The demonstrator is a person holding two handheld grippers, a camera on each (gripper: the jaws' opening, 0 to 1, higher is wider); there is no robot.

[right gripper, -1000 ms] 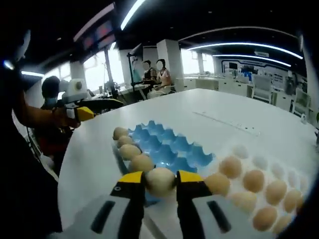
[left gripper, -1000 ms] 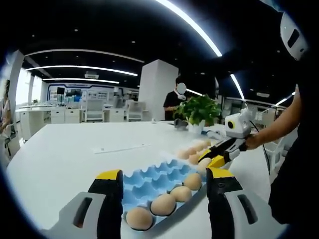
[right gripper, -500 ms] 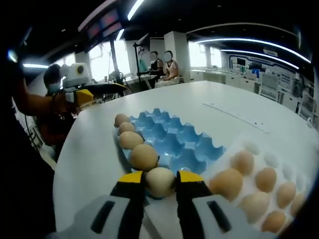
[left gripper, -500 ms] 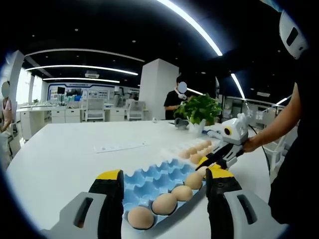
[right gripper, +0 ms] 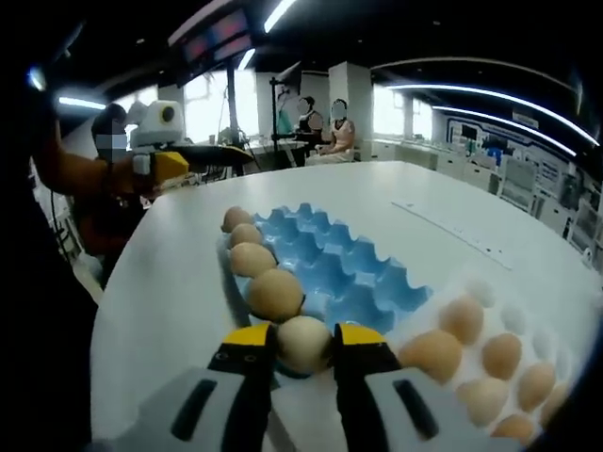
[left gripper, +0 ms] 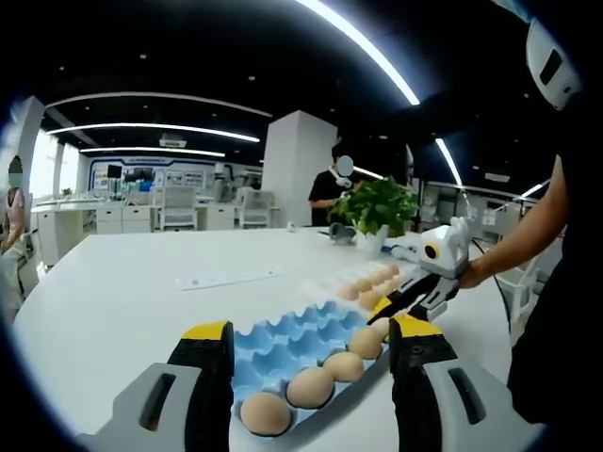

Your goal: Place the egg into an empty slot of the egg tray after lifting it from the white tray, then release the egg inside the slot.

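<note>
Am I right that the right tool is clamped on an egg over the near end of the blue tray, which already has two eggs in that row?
Not quite. The right gripper view shows four eggs in that row of the blue tray, not two. The right tool is clamped on an egg at the near end.

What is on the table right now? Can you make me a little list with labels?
table: white table
egg tray: blue egg tray, four eggs along one edge
white tray: white tray beside it, holding several eggs
held egg: pale egg
right gripper: right gripper, shut on the egg over the blue tray's near end
left gripper: left gripper, open, holding nothing
plant: potted plant at the far side
</note>
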